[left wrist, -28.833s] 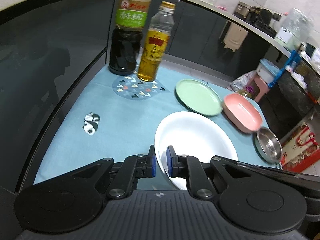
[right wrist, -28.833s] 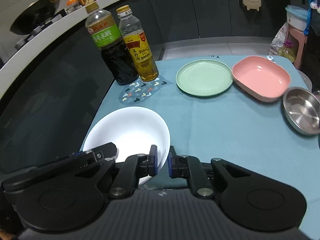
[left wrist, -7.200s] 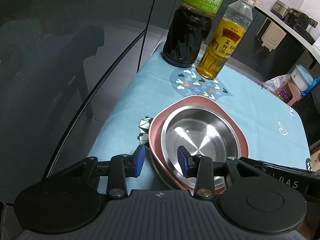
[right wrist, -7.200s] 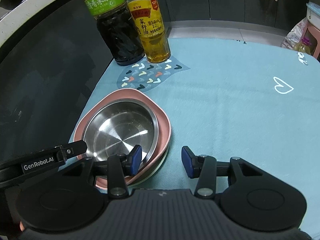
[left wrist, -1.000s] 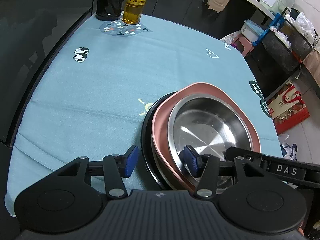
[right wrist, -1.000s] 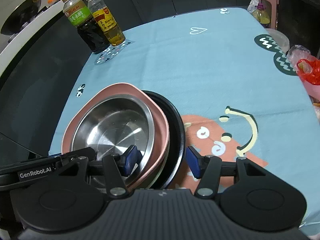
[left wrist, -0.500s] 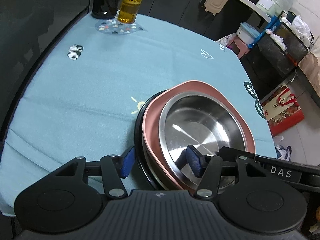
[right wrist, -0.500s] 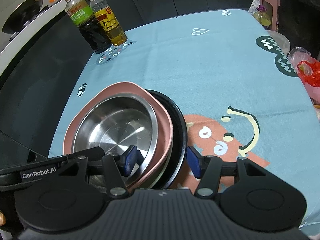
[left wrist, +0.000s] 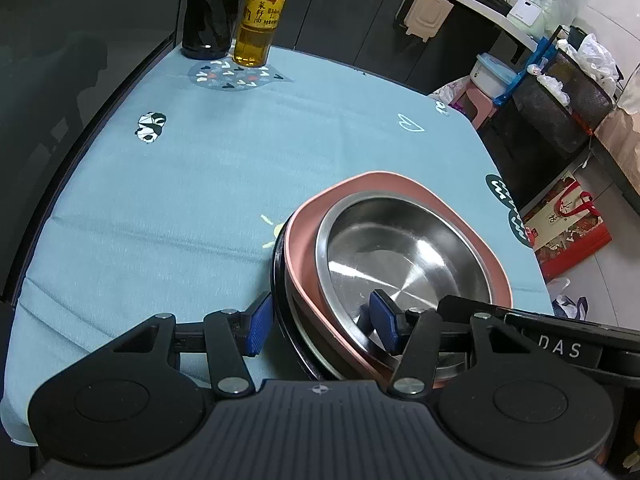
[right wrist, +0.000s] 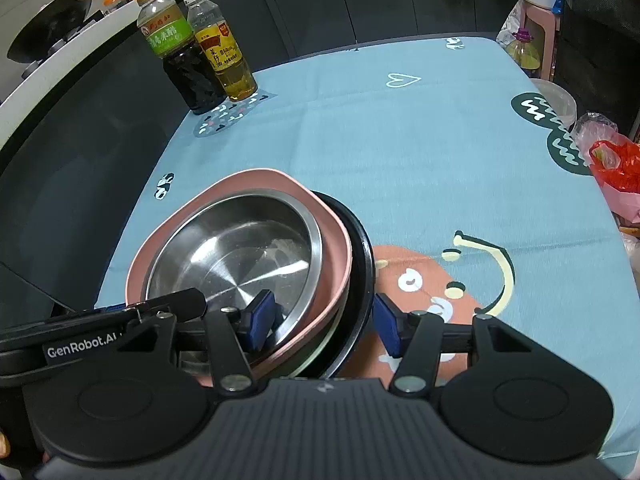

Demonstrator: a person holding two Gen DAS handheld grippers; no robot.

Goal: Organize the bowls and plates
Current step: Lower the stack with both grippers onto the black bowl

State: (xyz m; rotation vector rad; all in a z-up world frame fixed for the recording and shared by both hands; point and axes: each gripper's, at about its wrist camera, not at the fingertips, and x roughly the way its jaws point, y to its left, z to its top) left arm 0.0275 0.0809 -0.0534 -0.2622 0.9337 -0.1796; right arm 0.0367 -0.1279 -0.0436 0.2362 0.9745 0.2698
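Note:
A stack of dishes sits near the front of the blue tablecloth: a steel bowl (left wrist: 396, 256) (right wrist: 240, 260) inside a pink square dish (left wrist: 384, 184) (right wrist: 248, 180), over pale plates, on a black plate (left wrist: 278, 276) (right wrist: 362, 268). My left gripper (left wrist: 322, 324) is open, its jaws straddling the stack's left rim: one pad outside the black plate, the other inside the steel bowl. My right gripper (right wrist: 324, 320) is open and straddles the right rim the same way. Neither set of pads presses the rim.
A dark vinegar bottle (left wrist: 210, 12) (right wrist: 180, 64) and a yellow oil bottle (left wrist: 260, 16) (right wrist: 226, 60) stand at the table's far left corner. A red bag (right wrist: 616, 164), bins and a stool lie beyond the right edge. Dark glass borders the table's left side.
Both grippers have tilted up a little, so the bottles show closer and higher. The stack stays between the open jaws. Jaw widths look unchanged.

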